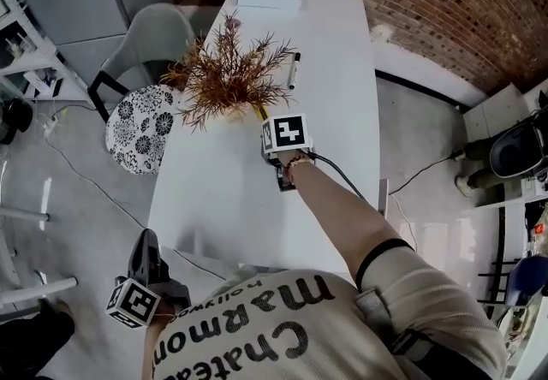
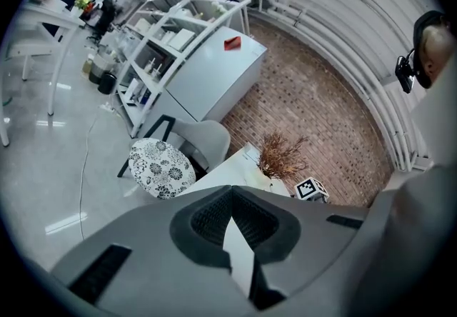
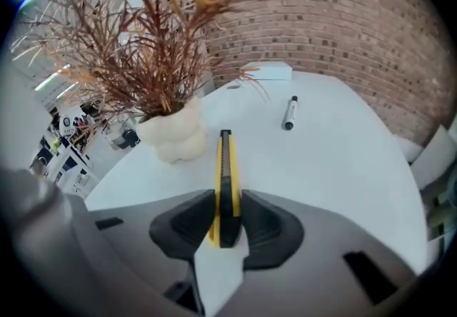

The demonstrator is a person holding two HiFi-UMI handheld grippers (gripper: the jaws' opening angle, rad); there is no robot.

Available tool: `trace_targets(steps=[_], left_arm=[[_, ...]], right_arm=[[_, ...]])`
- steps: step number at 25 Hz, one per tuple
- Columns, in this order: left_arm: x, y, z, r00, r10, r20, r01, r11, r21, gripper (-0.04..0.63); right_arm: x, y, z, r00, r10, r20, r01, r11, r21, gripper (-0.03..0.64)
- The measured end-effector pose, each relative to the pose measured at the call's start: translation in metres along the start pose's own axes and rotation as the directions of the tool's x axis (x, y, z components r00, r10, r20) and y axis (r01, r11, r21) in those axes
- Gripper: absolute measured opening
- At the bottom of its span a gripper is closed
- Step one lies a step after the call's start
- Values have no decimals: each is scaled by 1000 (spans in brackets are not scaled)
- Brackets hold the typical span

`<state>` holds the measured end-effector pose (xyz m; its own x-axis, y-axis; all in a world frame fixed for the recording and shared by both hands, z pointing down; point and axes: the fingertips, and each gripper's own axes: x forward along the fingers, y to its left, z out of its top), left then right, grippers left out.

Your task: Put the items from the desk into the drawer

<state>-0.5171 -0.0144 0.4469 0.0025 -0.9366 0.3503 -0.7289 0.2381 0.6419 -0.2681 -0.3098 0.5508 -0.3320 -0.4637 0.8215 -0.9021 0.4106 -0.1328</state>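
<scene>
Right gripper view looks down along the right gripper [image 3: 228, 217], whose two dark pads are clamped on the tail end of a yellow and black utility knife [image 3: 226, 165]. The knife stands on its narrow edge between them and points away, its far tip just beside the white vase [image 3: 175, 136] of dried brown plant [image 3: 143, 44]. Gripping the flat sides this way gives the pads broad faces to press on, and taking the tail keeps the jaws clear of the vase. Whether the knife has left the white desk [image 3: 335, 165] or its tip rests there I cannot tell. Head view shows the right arm stretched out across the middle of the desk with the gripper tipped steeply down, which suits taking a low, slim thing from above. Further along lie a black marker pen [image 3: 289, 113] and, at the far end, a white box [image 3: 265, 71]; both are well apart from the knife and appear to be waiting their turn. The left gripper [image 1: 147, 260] hangs off the near left corner of the desk, away from the work, its jaws together with nothing between them, probably kept free for the drawer. No view shows that drawer, so the carry calls for a clean lift past the plant's branches first.
</scene>
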Motion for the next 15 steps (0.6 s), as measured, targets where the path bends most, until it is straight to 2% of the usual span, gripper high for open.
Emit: trace_targets(steps=[3, 7, 11, 15], left_arm=[[9, -10, -9, 999, -21, -26, 21, 1000, 2, 2], [27, -34, -21, 994, -83, -72, 85, 996, 33, 2], [46, -67, -38, 982, -143, -122, 152, 986, 64, 2], [60, -105, -56, 968, -186, -166, 201, 976, 82, 2]], right_arm=[[-12, -7, -15, 1000, 15, -2, -15, 1000, 16, 120], [-34, -23, -39, 1000, 31, 5, -31, 998, 47, 118], [-58, -53, -54, 999, 14, 36, -16, 998, 56, 118], [-83, -93, -72, 999, -11, 53, 4, 993, 118, 118]])
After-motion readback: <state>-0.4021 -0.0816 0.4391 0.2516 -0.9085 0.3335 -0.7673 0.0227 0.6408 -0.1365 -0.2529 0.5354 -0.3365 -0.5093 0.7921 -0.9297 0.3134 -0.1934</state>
